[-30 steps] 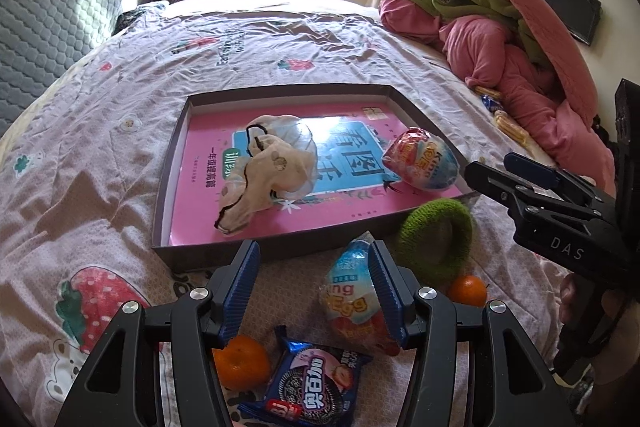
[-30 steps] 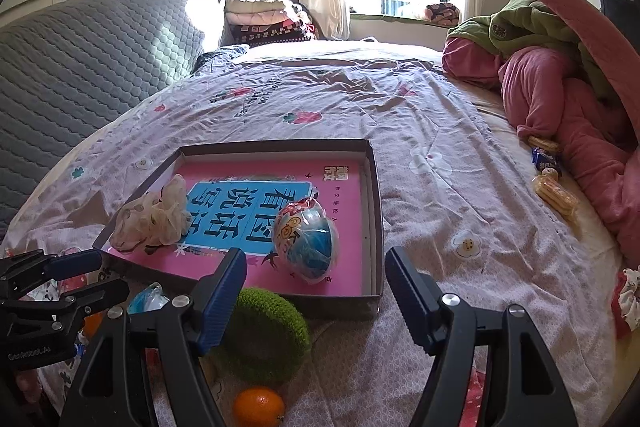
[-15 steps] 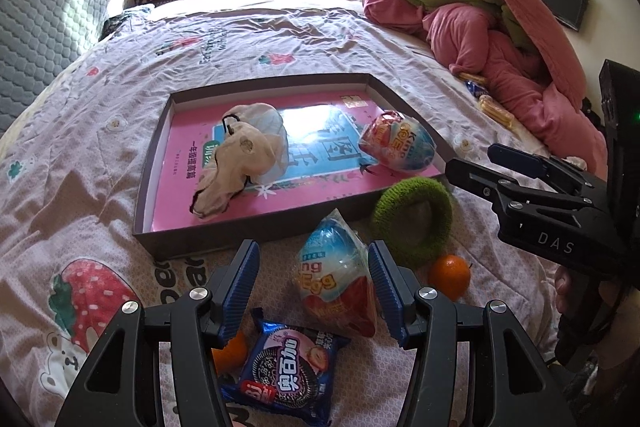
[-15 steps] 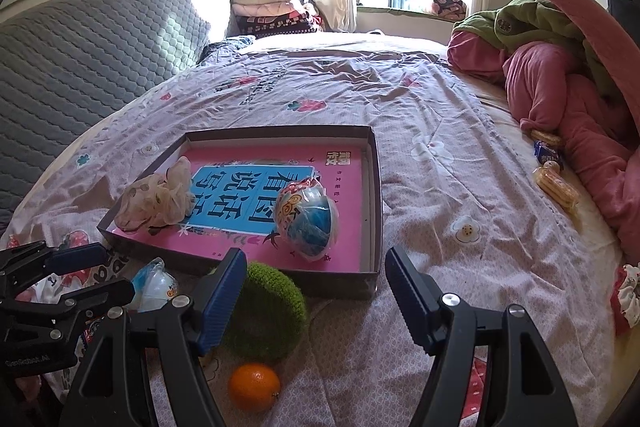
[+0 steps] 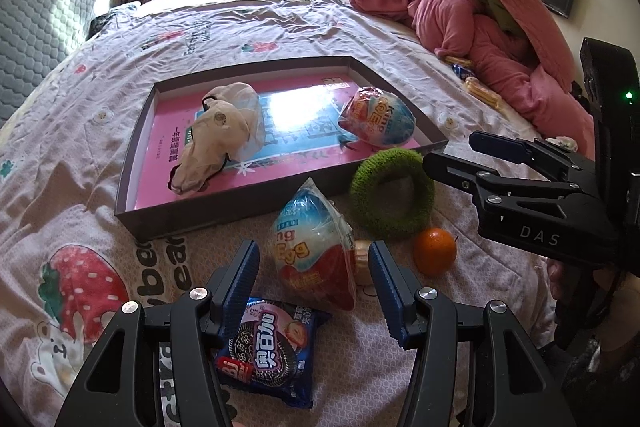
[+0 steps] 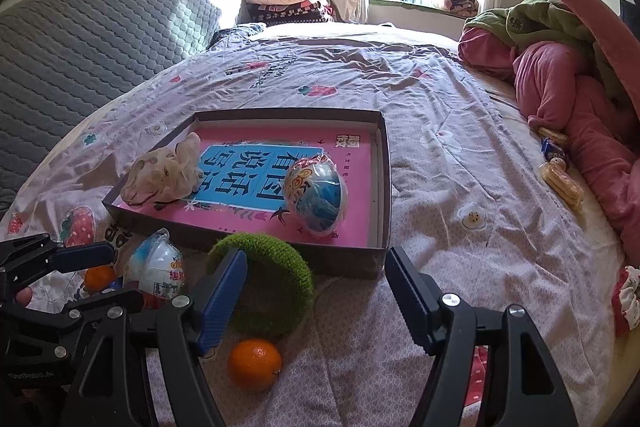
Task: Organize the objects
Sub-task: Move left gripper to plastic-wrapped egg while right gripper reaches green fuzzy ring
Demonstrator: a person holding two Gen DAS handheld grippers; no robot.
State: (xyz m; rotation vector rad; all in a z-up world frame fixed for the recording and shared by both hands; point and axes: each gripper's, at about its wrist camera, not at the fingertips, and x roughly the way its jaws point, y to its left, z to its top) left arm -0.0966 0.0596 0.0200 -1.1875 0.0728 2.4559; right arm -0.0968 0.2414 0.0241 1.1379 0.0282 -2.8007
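Note:
A shallow brown box (image 5: 136,163) (image 6: 382,187) with a pink liner lies on the bed; it holds a beige cloth bundle (image 5: 218,135) (image 6: 164,173) and a wrapped toy egg (image 5: 376,123) (image 6: 316,193). In front of it lie a second wrapped egg (image 5: 314,247) (image 6: 158,267), a green knitted ring (image 5: 392,193) (image 6: 272,283), an orange (image 5: 435,251) (image 6: 254,364) and a blue cookie packet (image 5: 268,347). My left gripper (image 5: 314,269) is open, its jaws either side of the second egg without touching it. My right gripper (image 6: 316,287) (image 5: 448,155) is open and empty over the ring.
A second orange (image 6: 98,277) lies by the left gripper. Pink and green bedding (image 5: 480,11) is piled at the right, with snack packets (image 6: 560,179) beside it. A grey quilted headboard (image 6: 100,27) runs along the left, folded blankets (image 6: 284,1) beyond it.
Both grippers have drawn back toward me and a little lower. The second egg now lies between my left jaws rather than against the right one. Nothing was grasped.

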